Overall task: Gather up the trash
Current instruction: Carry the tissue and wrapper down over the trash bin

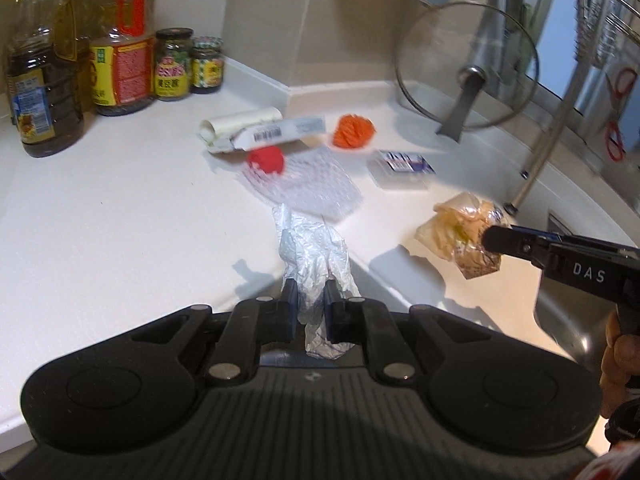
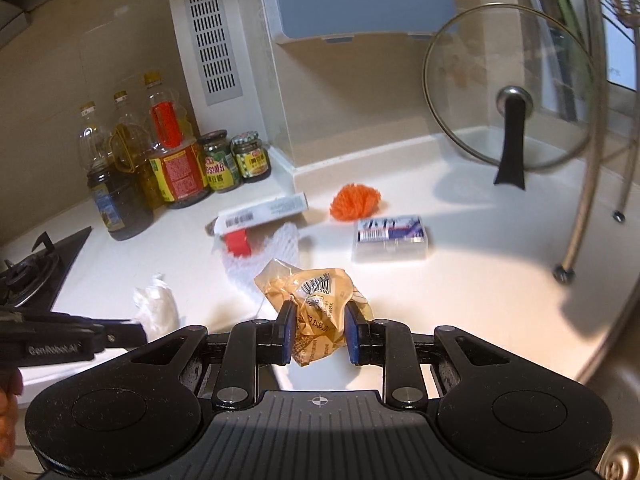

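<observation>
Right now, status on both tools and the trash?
Left tool shut on clear plastic bag. Right tool shut on tan wrapper. Foam net, orange ball not yet collected. Nothing blocking.

Both handheld tools are showing matte black ribbed housings with round side discs, silver pivot screws and blue-padded fingers (image 1: 290, 304), the left gripper (image 1: 311, 305) bearing white "GenRobot.AI" lettering and the right gripper (image 2: 320, 330) "DAS".
</observation>
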{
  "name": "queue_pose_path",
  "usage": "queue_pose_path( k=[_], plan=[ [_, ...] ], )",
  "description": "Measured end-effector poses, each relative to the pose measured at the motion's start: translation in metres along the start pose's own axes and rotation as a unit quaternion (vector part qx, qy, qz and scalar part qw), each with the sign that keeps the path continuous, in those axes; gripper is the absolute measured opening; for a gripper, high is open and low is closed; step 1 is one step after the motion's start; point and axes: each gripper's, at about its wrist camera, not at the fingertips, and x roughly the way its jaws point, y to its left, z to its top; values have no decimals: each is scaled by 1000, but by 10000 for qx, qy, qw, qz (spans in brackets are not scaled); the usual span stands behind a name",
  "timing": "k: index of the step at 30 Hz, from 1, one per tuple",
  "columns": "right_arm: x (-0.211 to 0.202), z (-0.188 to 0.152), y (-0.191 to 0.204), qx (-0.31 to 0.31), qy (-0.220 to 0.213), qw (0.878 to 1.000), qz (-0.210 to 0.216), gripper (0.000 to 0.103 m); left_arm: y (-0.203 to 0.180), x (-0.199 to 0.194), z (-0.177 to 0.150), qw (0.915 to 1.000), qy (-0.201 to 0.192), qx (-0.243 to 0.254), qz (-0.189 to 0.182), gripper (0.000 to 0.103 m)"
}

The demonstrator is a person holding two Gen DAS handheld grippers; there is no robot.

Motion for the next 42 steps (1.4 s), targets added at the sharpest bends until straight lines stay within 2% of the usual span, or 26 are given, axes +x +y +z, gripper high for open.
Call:
queue_pose_path(
  k=[9, 18, 25, 33, 42],
  plan=[
    [-26, -43, 48, 190, 126, 9995, -224, 26, 17, -17, -37, 9985, 362, 242, -326, 11],
    [-30, -92, 73, 250, 602, 9967, -486, 26, 27, -18, -78, 9958, 758, 294, -433, 11],
    [-10, -119, 69, 163, 1073, 9932, -431, 26, 31, -2, -102, 9940, 1054, 130, -244, 11],
    [15, -137, 58, 112, 1375, 9901, -271, 26, 38, 22, -123, 9913, 1314, -81, -32, 11],
    [54, -159, 48, 147, 1826, 9825, -339, 26, 46, 60, -144, 9861, 1648, -199, 104, 12]
  ],
)
